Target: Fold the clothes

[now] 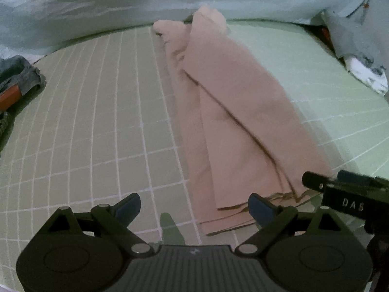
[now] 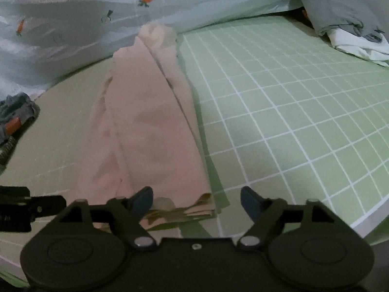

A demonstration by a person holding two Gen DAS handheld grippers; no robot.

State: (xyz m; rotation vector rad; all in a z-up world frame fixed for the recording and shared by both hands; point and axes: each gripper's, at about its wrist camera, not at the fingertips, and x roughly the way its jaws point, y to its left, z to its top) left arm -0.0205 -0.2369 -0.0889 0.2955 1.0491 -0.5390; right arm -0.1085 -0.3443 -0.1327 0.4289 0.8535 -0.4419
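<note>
A pale pink garment (image 1: 233, 112) (image 2: 150, 126) lies folded lengthwise into a long narrow strip on the green checked sheet, its layered hem edges nearest the cameras

Both views are dimly lit, with muted, greyish colour. The green grid sheet (image 2: 279, 112) is rendered brighter toward its right edge in the right wrist view, while its left part is seen dull and brownish in shade. Soft shadows are cast along the right side of the pink garment (image 2: 155, 126) and under its near end. No glare is seen. Strong fisheye distortion is shown: the grid lines are bowed and the corners are cut off in black. Slight motion blur is noticed on the pink garment (image 1: 233, 121) folds and on the carrot-print bedding (image 1: 121, 2) at the far edge.
</note>
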